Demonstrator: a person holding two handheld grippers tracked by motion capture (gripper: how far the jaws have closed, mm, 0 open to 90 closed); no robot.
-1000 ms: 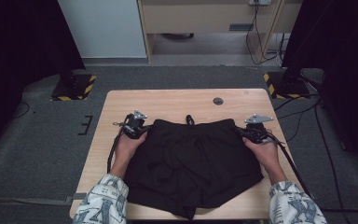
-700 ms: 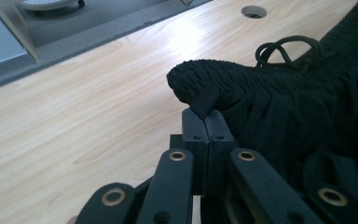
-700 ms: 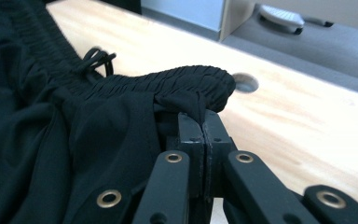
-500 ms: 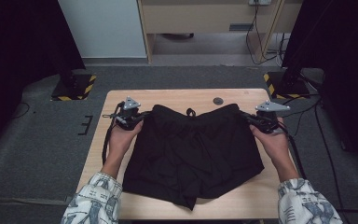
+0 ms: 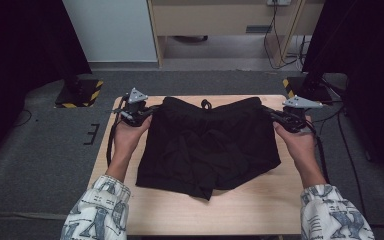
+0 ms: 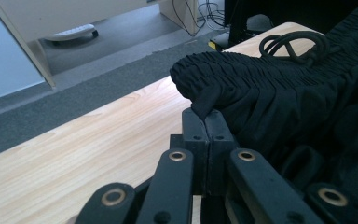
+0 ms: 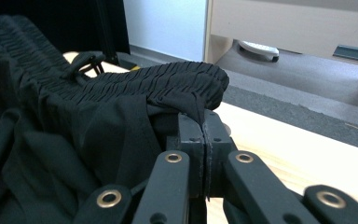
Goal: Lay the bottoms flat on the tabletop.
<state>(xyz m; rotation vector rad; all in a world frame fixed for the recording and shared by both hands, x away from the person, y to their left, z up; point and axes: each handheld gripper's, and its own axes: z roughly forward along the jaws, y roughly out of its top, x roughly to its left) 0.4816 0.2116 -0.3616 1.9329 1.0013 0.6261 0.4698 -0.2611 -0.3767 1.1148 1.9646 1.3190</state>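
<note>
Two grippers, left gripper (image 5: 150,111) and right gripper (image 5: 269,113), clamped on black shorts (image 5: 207,145) (ruched elastic waistband), pale wooden table (image 5: 250,205)

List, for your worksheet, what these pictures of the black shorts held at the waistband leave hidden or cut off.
- High view: the table under the black shorts is covered by the cloth, so anything lying there is hidden.
- Left gripper view: the shorts' legs are cut off by the right edge; the left gripper has its pad faces pressed shut on fabric.
- Right gripper view: the right gripper likewise; the drawstring is partly lost in folds.
</note>
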